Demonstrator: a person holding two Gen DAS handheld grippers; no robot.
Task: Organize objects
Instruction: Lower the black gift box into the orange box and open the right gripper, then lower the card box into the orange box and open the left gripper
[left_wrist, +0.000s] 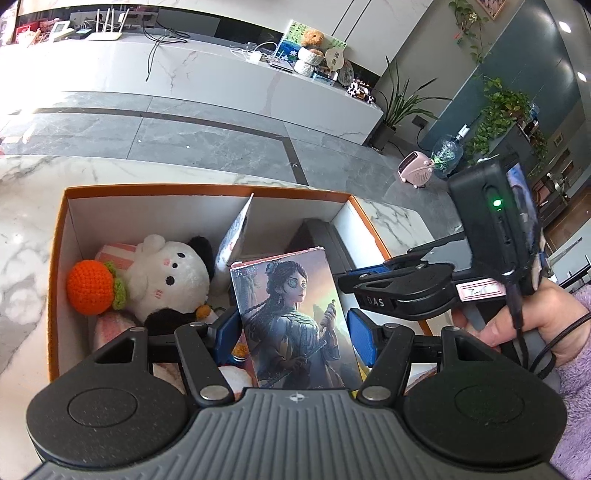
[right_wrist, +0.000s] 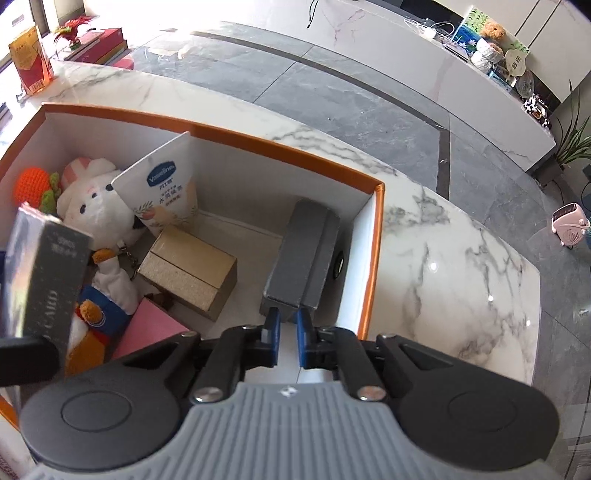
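Note:
My left gripper (left_wrist: 295, 332) is shut on a card box with a painted woman (left_wrist: 293, 314) and holds it upright over the orange-rimmed white storage box (left_wrist: 59, 229). The same card box shows at the left edge of the right wrist view (right_wrist: 44, 273). My right gripper (right_wrist: 286, 332) is inside the storage box (right_wrist: 373, 258) at its right end, jaws slightly apart on the near end of a dark grey case (right_wrist: 303, 258). In the box lie a white plush rabbit (left_wrist: 173, 269), an orange crochet ball (left_wrist: 90, 288), a Vaseline pouch (right_wrist: 162, 192) and a cardboard carton (right_wrist: 188, 273).
The storage box stands on a white marble table (right_wrist: 461, 266) with its far edge close behind. A pink pad (right_wrist: 147, 332) and a small plush duck (right_wrist: 96, 314) lie in the box's near part. An orange carton (right_wrist: 29, 62) and books stand at the table's far left.

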